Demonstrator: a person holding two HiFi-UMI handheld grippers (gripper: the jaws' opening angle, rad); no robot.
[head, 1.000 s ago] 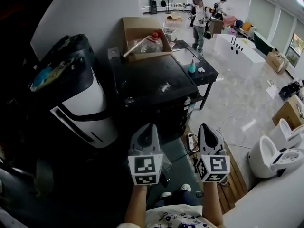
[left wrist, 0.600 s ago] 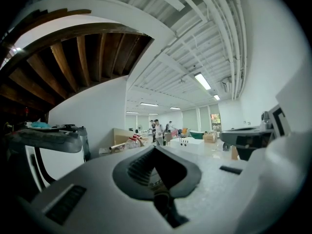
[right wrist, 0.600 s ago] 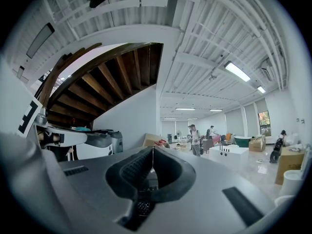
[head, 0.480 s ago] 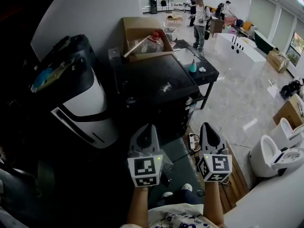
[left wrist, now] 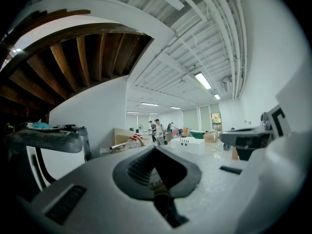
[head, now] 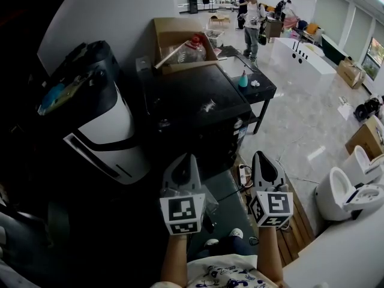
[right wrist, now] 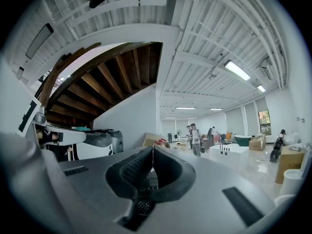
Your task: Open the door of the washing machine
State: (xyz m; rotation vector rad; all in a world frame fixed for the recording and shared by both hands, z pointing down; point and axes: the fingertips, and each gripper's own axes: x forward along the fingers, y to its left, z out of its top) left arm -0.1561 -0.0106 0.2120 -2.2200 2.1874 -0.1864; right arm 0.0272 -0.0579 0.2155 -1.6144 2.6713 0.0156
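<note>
Washing machine (head: 198, 104): black cabinet, directly ahead of both grippers. Left gripper (head: 191, 159): jaws pressed together, nothing between them, held level near the machine's front. Right gripper (head: 260, 156): jaws likewise together and empty, level, off the machine's front right corner.

Two hand-held grippers (head: 191, 157) (head: 260, 155), one washing machine (head: 186, 95), one cardboard box (head: 173, 30), two toilets (head: 335, 194) (head: 363, 158), one bathtub (head: 300, 56)
</note>
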